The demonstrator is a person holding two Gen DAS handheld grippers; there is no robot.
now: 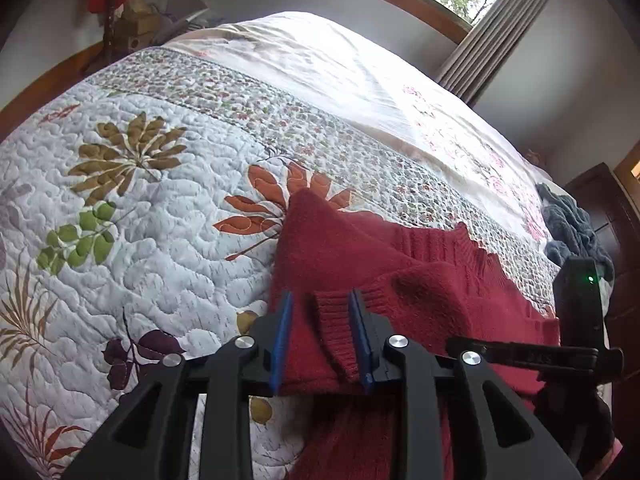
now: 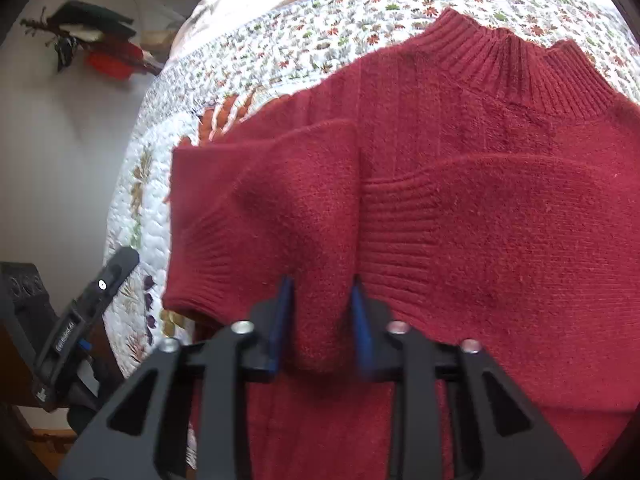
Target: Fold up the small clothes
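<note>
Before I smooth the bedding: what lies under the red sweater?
The white leaf-print quilt shows around the red knitted sweater, apparently continuing beneath. Anything directly under it is hidden.

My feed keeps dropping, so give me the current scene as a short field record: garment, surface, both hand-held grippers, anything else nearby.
garment: red knit sweater, ribbed collar away from the cameras, both sleeves folded across the body
surface: floral quilt on a bed
left hand-held gripper: jaws around a ribbed sleeve cuff, apparently gripping it
right hand-held gripper: jaws around a fold of sweater fabric
other: grey-blue cloth bunched at the bed's far right edge
</note>
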